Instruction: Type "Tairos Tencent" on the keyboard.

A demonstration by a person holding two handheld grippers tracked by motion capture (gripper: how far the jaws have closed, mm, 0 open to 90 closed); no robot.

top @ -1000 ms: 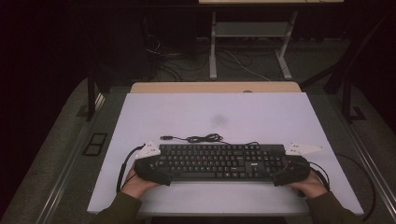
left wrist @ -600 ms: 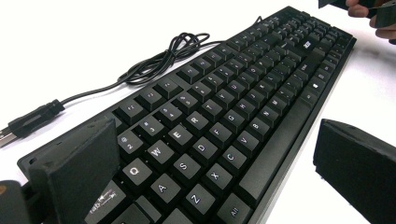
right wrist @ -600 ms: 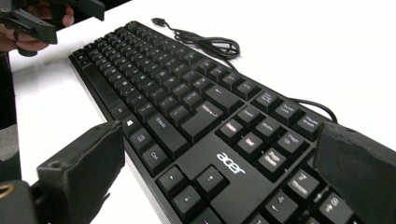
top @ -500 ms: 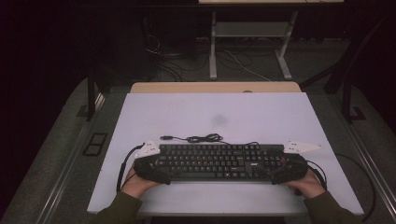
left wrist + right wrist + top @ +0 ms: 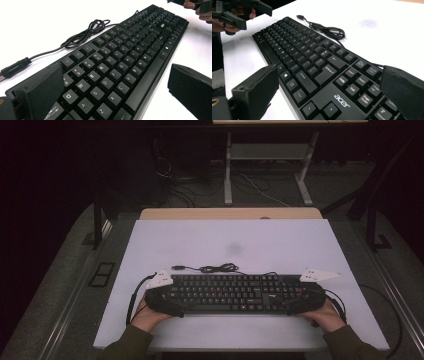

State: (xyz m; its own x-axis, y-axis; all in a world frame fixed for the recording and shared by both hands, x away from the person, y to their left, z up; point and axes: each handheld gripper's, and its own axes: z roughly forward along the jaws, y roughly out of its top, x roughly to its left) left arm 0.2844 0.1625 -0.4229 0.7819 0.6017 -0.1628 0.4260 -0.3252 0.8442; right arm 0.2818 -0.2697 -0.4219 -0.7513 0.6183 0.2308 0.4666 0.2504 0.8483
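A black Acer keyboard (image 5: 235, 292) lies across the near part of the white table (image 5: 260, 245), and its coiled cable (image 5: 215, 268) rests just behind it. My left gripper (image 5: 175, 301) is open and straddles the keyboard's left end. In the left gripper view the keyboard (image 5: 120, 57) runs between the left gripper's (image 5: 115, 75) jaws, and the near jaw stands clear of the front edge. My right gripper (image 5: 300, 301) is open around the right end. There the keyboard (image 5: 312, 60) sits between the right gripper's (image 5: 329, 75) spread jaws, one at the front edge and one over the back keys.
The cable's USB plug (image 5: 12, 68) lies loose on the table behind the keyboard's left end. A faint grey smudge (image 5: 234, 247) marks the table's middle. A wooden strip (image 5: 230, 213) borders the far edge, with a desk frame (image 5: 265, 150) and floor cables beyond it.
My right gripper has edged slightly left, closer in on the keyboard's right end. The keyboard and the left gripper have stayed put.
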